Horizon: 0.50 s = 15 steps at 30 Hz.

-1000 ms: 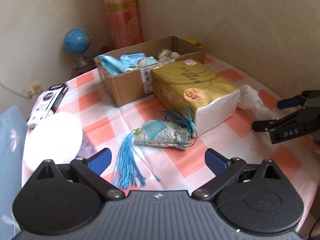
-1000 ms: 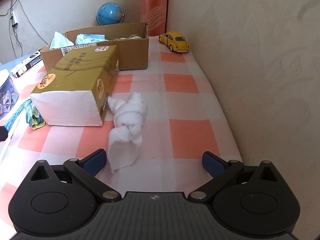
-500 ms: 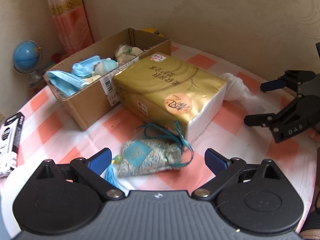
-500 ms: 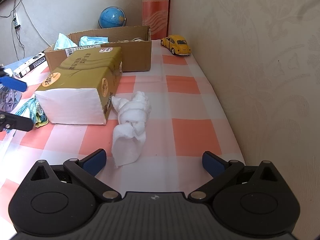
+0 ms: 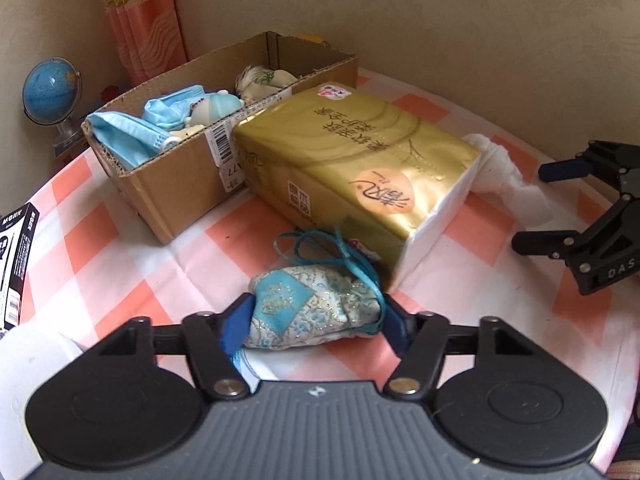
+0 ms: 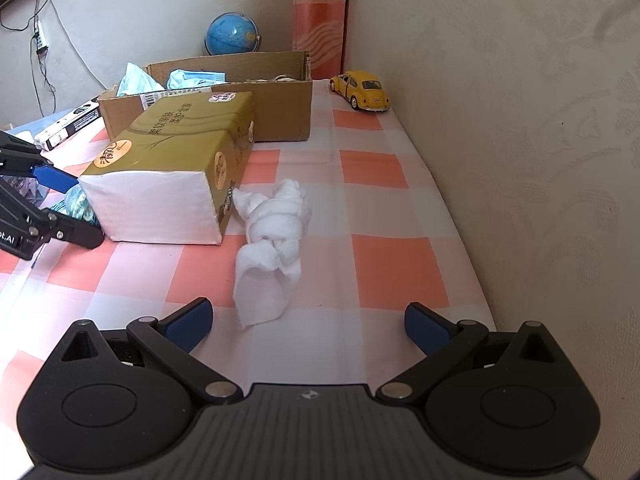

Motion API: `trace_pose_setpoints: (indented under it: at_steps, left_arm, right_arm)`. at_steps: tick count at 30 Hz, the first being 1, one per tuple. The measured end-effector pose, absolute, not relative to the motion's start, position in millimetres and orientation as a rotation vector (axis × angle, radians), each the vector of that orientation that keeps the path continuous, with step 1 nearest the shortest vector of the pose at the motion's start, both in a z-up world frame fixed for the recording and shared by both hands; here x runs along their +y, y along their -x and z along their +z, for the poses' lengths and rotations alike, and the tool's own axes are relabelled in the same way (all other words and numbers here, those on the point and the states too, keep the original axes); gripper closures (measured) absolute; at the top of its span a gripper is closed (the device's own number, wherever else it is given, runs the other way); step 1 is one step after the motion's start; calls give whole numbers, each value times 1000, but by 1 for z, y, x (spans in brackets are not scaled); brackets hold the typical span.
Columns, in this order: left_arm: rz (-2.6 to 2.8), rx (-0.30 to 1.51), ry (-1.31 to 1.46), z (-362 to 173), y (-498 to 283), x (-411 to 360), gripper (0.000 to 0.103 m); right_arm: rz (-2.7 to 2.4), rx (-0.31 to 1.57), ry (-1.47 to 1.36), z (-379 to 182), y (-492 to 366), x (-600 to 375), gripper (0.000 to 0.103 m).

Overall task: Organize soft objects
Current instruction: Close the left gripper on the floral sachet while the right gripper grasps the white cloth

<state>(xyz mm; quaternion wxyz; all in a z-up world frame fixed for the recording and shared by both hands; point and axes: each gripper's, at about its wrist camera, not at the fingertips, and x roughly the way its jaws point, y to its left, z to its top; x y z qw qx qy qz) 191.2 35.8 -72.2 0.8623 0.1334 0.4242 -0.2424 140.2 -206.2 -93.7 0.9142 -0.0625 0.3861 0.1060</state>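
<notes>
Two views cover the checked bench (image 6: 380,256), and both cut its near edge behind my own tools. I read the gold tissue pack (image 5: 360,168) fully, but the cardboard box (image 5: 180,184) hides most of its contents; blue masks (image 5: 132,136) show over the rim. The knotted white cloth (image 6: 276,232) lies beside the pack, half hidden from the left view. My left gripper (image 5: 316,316) has its jaws closing on the embroidered sachet (image 5: 312,304), pads touching both ends; its tassel is hidden beneath. My right gripper (image 6: 308,322) holds its jaws spread, empty, short of the cloth.
</notes>
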Motion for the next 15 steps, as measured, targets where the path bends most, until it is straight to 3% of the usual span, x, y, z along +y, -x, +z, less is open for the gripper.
trace_pose_setpoints:
  at_steps: [15]
  left_arm:
    - [-449, 880, -149, -63, -132, 50, 40]
  right_arm:
    - [221, 797, 129, -94, -141, -203, 0]
